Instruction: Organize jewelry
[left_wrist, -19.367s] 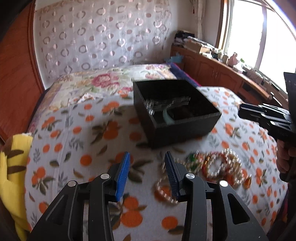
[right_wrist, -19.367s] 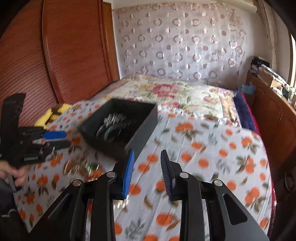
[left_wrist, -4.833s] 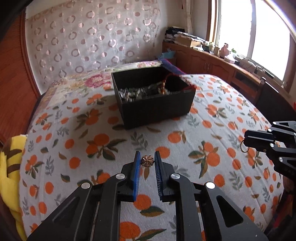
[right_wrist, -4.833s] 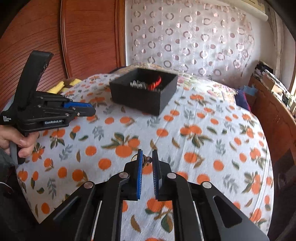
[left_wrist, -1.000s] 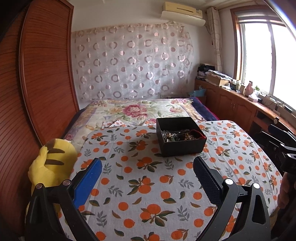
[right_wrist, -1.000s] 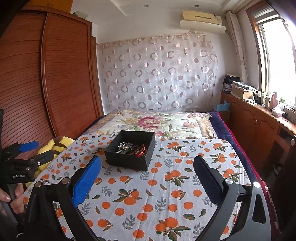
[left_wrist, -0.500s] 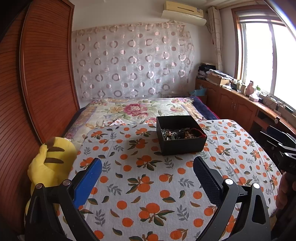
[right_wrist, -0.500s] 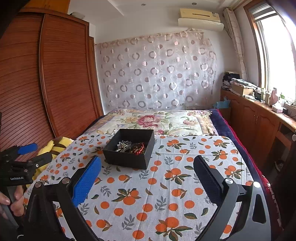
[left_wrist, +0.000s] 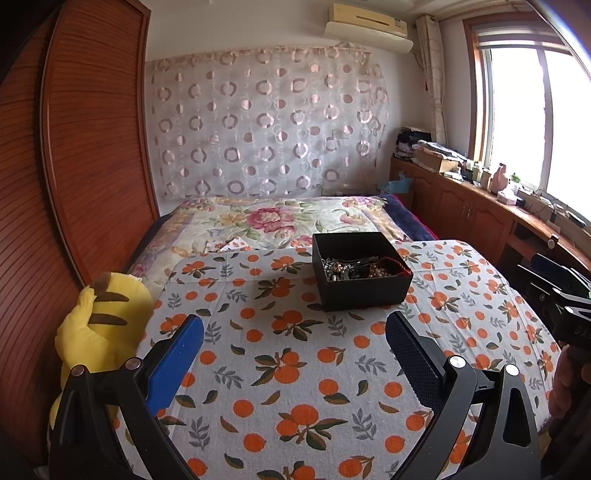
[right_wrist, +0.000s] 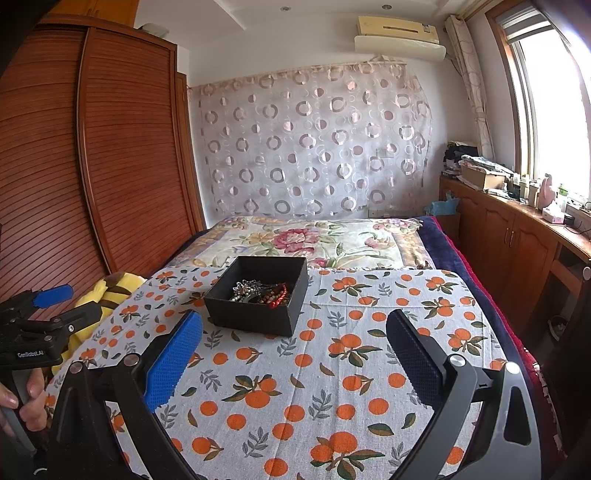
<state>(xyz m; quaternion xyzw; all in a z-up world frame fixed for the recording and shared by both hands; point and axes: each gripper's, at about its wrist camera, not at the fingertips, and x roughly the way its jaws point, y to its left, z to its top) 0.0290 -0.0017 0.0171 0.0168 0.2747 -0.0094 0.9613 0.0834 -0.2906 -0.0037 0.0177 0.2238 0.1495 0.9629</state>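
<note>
A black open box (left_wrist: 360, 288) stands on the orange-print cloth (left_wrist: 295, 369) on the bed. Inside lies a heap of jewelry (left_wrist: 364, 267): silver chains, beads and a red bead string. The box also shows in the right wrist view (right_wrist: 258, 306), with the jewelry (right_wrist: 264, 291) in it. My left gripper (left_wrist: 295, 347) is wide open and empty, held back from the box above the cloth's near part. My right gripper (right_wrist: 293, 343) is wide open and empty, also well short of the box. Each gripper shows at the edge of the other's view.
A yellow striped plush toy (left_wrist: 99, 325) lies at the cloth's left edge by the wooden wardrobe (left_wrist: 74, 166). A floral quilt (left_wrist: 273, 218) covers the far bed. Wooden cabinets (right_wrist: 517, 240) with clutter run along the right under the window.
Since half a second ago both grippers stay wide open and nearly still. Earlier each was shut on a small jewelry piece; now both are empty and the cloth holds only the box.
</note>
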